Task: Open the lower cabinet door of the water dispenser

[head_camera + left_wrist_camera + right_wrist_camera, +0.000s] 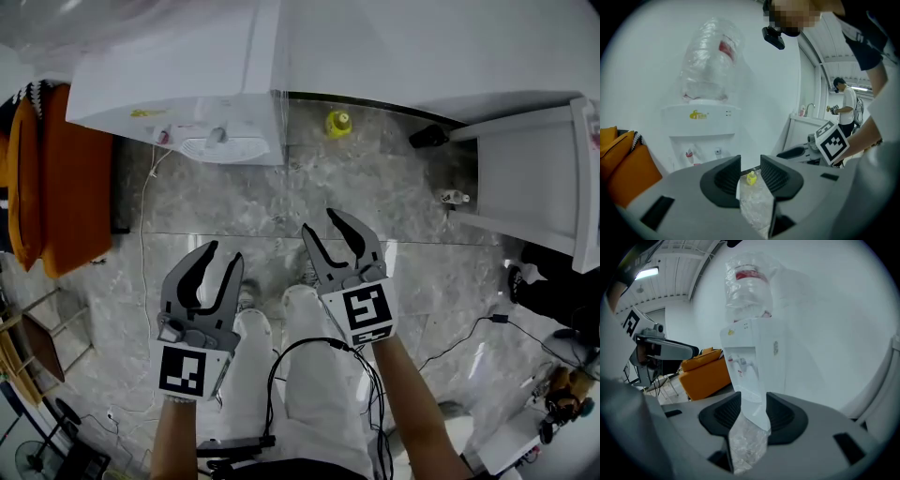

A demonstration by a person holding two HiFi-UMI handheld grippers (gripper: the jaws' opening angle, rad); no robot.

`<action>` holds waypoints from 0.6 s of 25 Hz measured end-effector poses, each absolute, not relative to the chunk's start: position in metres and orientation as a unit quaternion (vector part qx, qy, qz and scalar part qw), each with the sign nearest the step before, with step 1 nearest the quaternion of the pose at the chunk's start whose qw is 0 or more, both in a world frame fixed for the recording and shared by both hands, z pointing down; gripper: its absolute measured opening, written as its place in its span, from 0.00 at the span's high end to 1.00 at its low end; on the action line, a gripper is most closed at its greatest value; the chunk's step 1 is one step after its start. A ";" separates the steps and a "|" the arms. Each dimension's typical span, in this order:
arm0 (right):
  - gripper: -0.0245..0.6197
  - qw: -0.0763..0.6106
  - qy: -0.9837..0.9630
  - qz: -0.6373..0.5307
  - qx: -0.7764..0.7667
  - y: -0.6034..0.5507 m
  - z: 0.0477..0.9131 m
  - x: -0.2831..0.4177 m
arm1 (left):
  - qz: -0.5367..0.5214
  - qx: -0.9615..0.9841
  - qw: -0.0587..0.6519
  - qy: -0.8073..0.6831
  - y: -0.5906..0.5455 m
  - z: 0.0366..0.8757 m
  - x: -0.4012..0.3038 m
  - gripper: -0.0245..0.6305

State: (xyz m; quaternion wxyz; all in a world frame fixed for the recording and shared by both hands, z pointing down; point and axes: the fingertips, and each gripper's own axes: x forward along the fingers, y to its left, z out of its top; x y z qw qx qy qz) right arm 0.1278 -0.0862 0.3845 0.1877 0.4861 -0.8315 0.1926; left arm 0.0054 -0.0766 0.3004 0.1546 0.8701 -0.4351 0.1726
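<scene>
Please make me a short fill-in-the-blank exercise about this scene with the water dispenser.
1. The small bottle on the floor is ____ in colour.
2. The seat beside the water dispenser is ____ in colour.
3. The left tongs and the right tongs both hold ____.
Missing words: yellow; orange; nothing.

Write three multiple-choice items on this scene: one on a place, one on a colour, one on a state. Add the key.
1. Where is the yellow bottle relative to the water dispenser?
A. on the floor beside it
B. on top of it
C. inside it

2. What colour is the sofa?
A. blue
B. orange
C. green

3. How do the right gripper jaws stand?
A. shut on a cable
B. shut on a handle
C. apart, empty

Key: A, the head view shows it on the floor by the wall; B, orange in every view; C, only floor shows between the jaws.
</scene>
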 end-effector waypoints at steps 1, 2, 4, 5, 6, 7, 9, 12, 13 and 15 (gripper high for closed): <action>0.72 0.189 -0.832 0.194 0.484 -0.089 0.392 0.127 | 0.174 0.870 0.155 -0.435 -0.079 0.306 0.007 0.77; 0.72 0.189 -0.833 0.194 0.482 -0.092 0.400 0.127 | 0.175 0.869 0.156 -0.436 -0.081 0.312 0.008 0.77; 0.72 0.191 -0.834 0.196 0.480 -0.098 0.416 0.126 | 0.175 0.868 0.158 -0.438 -0.086 0.325 0.010 0.77; 0.72 0.191 -0.834 0.197 0.479 -0.100 0.424 0.126 | 0.175 0.867 0.160 -0.439 -0.088 0.331 0.011 0.77; 0.72 0.192 -0.834 0.198 0.477 -0.103 0.432 0.125 | 0.176 0.866 0.162 -0.439 -0.090 0.337 0.012 0.77; 0.72 0.192 -0.835 0.201 0.476 -0.105 0.441 0.125 | 0.178 0.866 0.163 -0.439 -0.090 0.344 0.012 0.77; 0.71 0.192 -0.836 0.207 0.471 -0.111 0.459 0.124 | 0.190 0.865 0.162 -0.436 -0.091 0.359 0.012 0.77; 0.71 0.198 -0.840 0.204 0.463 -0.122 0.481 0.123 | 0.197 0.863 0.164 -0.436 -0.093 0.376 0.014 0.77; 0.70 0.200 -0.841 0.201 0.460 -0.126 0.488 0.122 | 0.194 0.862 0.166 -0.437 -0.095 0.379 0.015 0.77; 0.70 0.206 -0.843 0.196 0.457 -0.135 0.502 0.121 | 0.193 0.862 0.169 -0.438 -0.099 0.389 0.017 0.77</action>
